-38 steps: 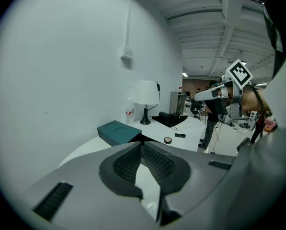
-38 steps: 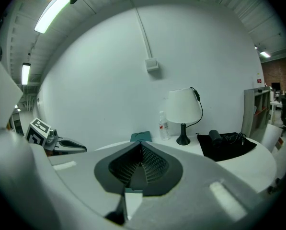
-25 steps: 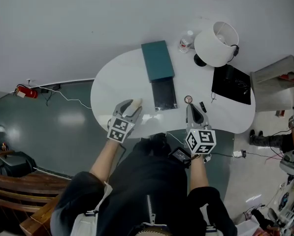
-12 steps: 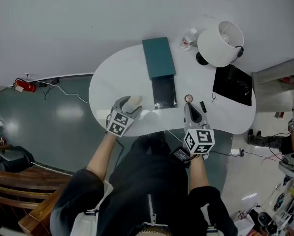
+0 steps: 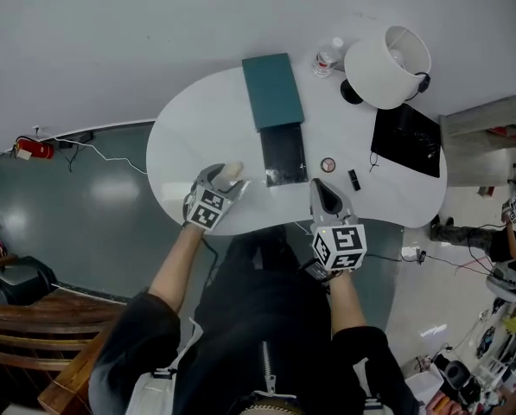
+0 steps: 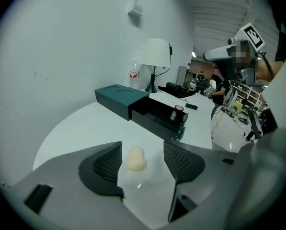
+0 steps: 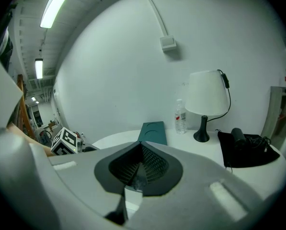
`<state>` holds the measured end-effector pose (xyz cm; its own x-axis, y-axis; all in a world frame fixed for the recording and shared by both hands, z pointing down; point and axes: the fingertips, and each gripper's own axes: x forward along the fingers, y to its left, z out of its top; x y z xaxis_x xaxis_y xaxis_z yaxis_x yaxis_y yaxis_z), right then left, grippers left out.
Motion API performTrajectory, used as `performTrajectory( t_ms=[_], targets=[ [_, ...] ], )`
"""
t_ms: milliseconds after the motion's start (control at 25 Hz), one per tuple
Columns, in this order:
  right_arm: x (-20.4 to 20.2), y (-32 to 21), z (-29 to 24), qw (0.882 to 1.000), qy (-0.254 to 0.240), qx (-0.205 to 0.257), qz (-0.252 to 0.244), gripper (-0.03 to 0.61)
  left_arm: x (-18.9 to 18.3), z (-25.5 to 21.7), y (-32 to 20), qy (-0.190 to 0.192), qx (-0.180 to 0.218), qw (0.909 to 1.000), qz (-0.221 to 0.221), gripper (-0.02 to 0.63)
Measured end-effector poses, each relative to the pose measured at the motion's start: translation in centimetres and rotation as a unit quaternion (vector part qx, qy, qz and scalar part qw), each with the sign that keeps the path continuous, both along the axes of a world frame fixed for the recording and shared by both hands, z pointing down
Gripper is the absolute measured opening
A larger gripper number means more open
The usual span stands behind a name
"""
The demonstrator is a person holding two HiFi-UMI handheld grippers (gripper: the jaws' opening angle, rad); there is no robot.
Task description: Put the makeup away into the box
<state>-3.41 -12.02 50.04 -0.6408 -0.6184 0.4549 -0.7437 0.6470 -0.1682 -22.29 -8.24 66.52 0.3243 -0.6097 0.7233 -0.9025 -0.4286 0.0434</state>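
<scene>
Now, left claw [image 6: 142,147]: just opened wide, straddling the cream egg-shaped makeup sponge [image 6: 135,158] on the white tabletop [image 5: 188,145]; pads not touching it.
Step advice: centre the sponge, then close gently; the foam probably squashes and could slip.
Box: teal sleeve [image 5: 273,91] with black drawer [image 5: 281,150] pulled out, at the sponge's 2 o'clock; contents unclear.
Right claw [image 7: 139,164]: closed, empty, at the drawer's 5 o'clock.

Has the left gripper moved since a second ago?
Yes. The left gripper came nearer the sponge, which lies unmoved beside the open box; its jaws have just been opening and now straddle the sponge without touching it.
</scene>
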Motion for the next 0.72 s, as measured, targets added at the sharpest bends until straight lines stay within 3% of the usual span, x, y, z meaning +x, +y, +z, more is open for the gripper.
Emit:
performTrajectory(
  t_ms=[520, 720],
  targets=[
    [-1.9, 1.5, 2.0, 0.999, 0.017, -0.026, -0.017, 0.006, -0.8, 3.7, -0.3, -0.013, -0.038, 0.9992, 0.004, 0.272],
    [-1.5, 1.6, 2.2, 0.999, 0.019, -0.030, -0.009, 0.006, -1.1, 4.4, -0.2, -0.018, -0.045, 0.9988, 0.001, 0.227]
  ],
)
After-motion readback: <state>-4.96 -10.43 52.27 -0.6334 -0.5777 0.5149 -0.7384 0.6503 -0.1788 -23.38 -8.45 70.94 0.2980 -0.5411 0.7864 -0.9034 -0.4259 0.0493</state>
